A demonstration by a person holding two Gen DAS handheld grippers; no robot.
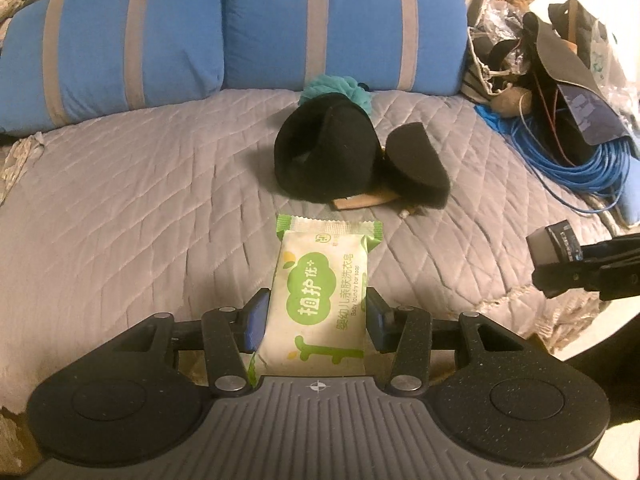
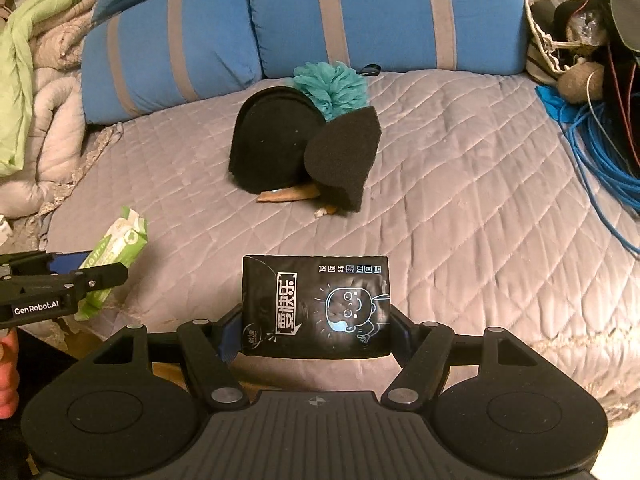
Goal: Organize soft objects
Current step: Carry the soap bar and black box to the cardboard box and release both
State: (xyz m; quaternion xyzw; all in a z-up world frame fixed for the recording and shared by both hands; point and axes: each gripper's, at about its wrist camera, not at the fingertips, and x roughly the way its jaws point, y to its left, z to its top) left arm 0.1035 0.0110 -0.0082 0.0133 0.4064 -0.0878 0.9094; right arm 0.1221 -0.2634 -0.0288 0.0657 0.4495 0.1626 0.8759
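Two packs in hand: my left gripper [image 1: 316, 320] is clamped on a green-and-white baby laundry soap pack [image 1: 320, 292], and my right gripper [image 2: 318, 330] is clamped on a black tissue pack [image 2: 316, 306], both held above the grey quilted cover [image 1: 140, 200]. Open quilt lies to the left and between the packs and the black foam pads [image 1: 332, 152]. Blue striped pillows [image 1: 200, 36] bound the far edge; a blue cable coil [image 1: 592, 168] and clutter crowd the right. A teal pouf [image 2: 332, 88] is half hidden behind the pads. A tan item under them is hard to make out. Near ends of both packs are cut off by my grippers.
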